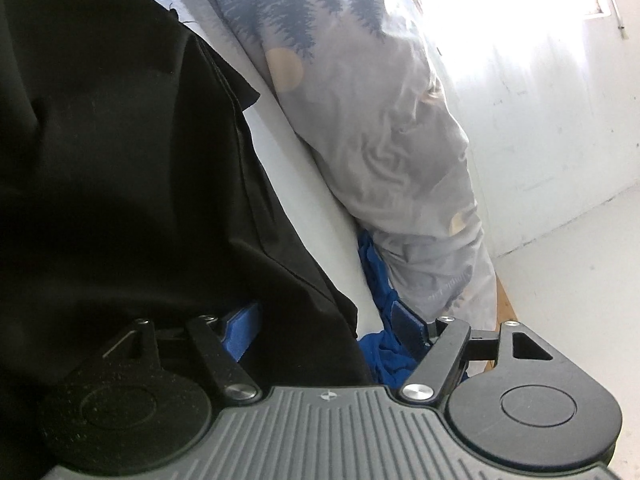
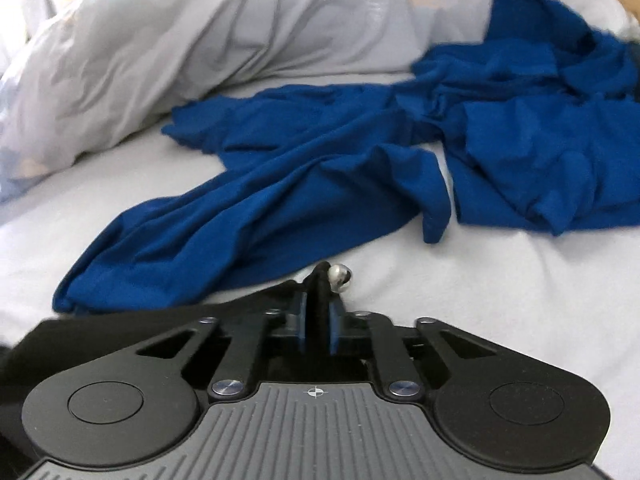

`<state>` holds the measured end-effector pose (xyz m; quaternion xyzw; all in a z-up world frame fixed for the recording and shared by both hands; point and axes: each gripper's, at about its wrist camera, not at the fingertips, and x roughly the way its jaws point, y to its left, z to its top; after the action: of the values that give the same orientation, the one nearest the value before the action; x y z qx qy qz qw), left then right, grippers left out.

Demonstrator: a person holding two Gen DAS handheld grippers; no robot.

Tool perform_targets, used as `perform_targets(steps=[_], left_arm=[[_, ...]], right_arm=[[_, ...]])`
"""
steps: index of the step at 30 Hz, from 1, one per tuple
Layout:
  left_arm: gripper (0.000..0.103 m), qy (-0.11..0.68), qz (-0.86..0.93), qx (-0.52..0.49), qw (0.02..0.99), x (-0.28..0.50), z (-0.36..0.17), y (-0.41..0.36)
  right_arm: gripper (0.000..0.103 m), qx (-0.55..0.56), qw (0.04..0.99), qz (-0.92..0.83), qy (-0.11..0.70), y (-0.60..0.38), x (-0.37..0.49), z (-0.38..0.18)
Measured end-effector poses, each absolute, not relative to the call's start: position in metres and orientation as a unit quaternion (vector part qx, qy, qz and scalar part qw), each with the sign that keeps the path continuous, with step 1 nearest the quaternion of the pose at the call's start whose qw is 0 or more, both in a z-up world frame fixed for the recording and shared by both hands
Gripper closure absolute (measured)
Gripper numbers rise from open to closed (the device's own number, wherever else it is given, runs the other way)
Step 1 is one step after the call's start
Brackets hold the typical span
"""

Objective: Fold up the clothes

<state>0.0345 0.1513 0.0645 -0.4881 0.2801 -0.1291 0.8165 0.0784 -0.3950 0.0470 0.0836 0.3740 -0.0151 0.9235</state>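
On the bed [image 2: 520, 320], near its front edge, our right tongs [image 2: 318, 328] are clenched on a bunched bit of the black garment [image 1: 120, 160], a drawstring with a metal tip [image 2: 339, 274] poking out past the pads. Our left tongs [image 1: 326, 330] stand spread wide, the black cloth draped over one finger [image 1: 240, 330] and gripped by nothing. We judge the main risk to be that slim pinch: if it holds cord more than cloth (we cannot tell which), a pull could draw the string out or let the fabric slide free, and the loose drape on the left could drop and spoil any crease. The black garment's long axis is not readable, since it fills the left view. Beyond it the blue garment [image 2: 280, 184] lies crumpled, running from the near-left toward the far-right corner, against the pillow [image 2: 160, 40].
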Motion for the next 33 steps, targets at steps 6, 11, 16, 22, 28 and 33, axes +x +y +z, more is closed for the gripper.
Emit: perform_targets(steps=[6, 11, 16, 22, 28, 33], left_arm=[[0.025, 0.268, -0.140, -0.500, 0.812, 0.041, 0.066, 0.149], [0.019, 0.280, -0.158, -0.496, 0.807, 0.043, 0.069, 0.141], [0.010, 0.285, -0.162, -0.489, 0.809, 0.044, 0.075, 0.130], [0.009, 0.279, -0.159, -0.496, 0.807, 0.045, 0.081, 0.136], [0.009, 0.275, -0.188, -0.478, 0.813, 0.042, 0.097, 0.129], [0.009, 0.248, -0.197, -0.437, 0.842, 0.026, 0.120, 0.136]], right_arm=[[0.094, 0.078, 0.944, -0.087, 0.308, -0.410, 0.044, 0.089], [0.085, 0.023, 0.908, -0.145, 0.392, -0.412, 0.052, 0.077], [0.046, 0.010, 0.918, -0.217, 0.333, -0.395, 0.022, 0.096], [0.037, -0.029, 0.951, -0.004, 0.307, -0.286, -0.035, 0.118], [0.037, -0.104, 0.932, 0.157, 0.311, -0.130, -0.080, 0.093], [0.023, -0.020, 0.949, 0.195, 0.246, -0.076, -0.091, 0.090]])
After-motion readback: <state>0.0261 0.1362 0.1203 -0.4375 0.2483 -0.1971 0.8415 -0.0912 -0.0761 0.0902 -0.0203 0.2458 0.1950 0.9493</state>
